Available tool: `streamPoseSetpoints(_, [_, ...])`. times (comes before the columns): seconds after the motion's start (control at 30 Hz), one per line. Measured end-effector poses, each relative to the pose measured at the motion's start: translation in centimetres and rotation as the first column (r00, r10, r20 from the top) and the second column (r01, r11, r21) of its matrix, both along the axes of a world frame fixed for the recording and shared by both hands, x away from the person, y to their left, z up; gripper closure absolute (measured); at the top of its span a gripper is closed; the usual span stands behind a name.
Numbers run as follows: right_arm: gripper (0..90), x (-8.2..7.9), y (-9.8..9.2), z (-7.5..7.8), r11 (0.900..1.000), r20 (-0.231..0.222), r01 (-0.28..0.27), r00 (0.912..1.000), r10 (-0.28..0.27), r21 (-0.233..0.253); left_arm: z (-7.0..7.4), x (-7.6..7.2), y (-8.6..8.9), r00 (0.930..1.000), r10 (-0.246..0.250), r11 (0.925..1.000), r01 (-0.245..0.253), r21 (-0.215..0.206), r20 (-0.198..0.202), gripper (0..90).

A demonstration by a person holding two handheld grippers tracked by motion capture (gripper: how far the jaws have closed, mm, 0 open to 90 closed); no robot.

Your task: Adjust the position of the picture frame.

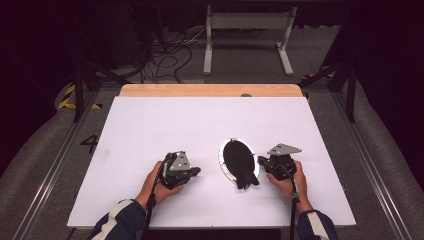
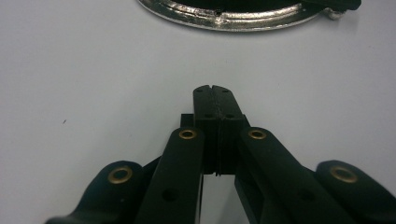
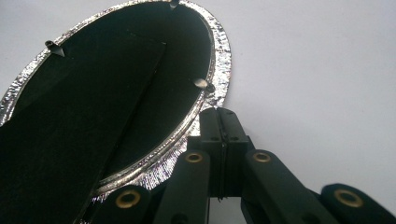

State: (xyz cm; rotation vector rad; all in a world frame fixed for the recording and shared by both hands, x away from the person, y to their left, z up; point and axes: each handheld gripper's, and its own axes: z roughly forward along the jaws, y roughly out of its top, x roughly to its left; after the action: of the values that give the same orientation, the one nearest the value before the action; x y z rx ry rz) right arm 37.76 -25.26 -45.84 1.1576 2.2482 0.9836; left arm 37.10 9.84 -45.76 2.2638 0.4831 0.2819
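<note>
White tabletop (image 1: 150, 130), dark room, cables on the floor behind, pretty bare setup. Sitting on the table near the front is an oval picture frame (image 1: 239, 161) lying face down, black backing up, with a shiny silver rim and little metal tabs around the edge. A black stand flap runs across the back and pokes out past the near end. The right gripper (image 3: 218, 112) is right at the rim, jaws pressed together with nothing between them as far as I can see. The left gripper (image 2: 214, 88) is also closed and empty, parked near the frame's other side. My guess: barely started, the frame hasn't been lifted or opened yet.
</note>
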Motion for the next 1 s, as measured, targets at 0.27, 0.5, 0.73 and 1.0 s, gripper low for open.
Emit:
streamPoseSetpoints(0.27, [90.0,-0.1,0.4,0.0,1.0,-0.011,-0.017,0.9998,0.017,0.003,-0.3,0.7,-1.4,0.9998,-0.015,0.9999,0.015,0.006,-0.011,90.0])
streamPoseSetpoints(0.5, [90.0,0.1,2.2,0.2,0.999,-0.026,-0.04,0.9989,0.04,-0.004,-0.5,0.9,-1.6,0.9997,-0.015,0.9998,0.016,0.013,-0.019,90.0])
streamPoseSetpoints(0.73, [90.0,-0.1,3.5,0.1,0.998,-0.022,-0.06,0.9979,0.06,-0.005,-0.5,0.9,-1.5,0.9994,-0.027,0.9995,0.027,0.015,-0.022,90.0])
streamPoseSetpoints(1.0, [90.0,-0.7,4.5,0.0,0.996,-0.023,-0.089,0.9957,0.089,-0.002,-0.7,1.0,-1.4,0.9996,-0.018,0.9996,0.019,0.023,-0.022,87.9])
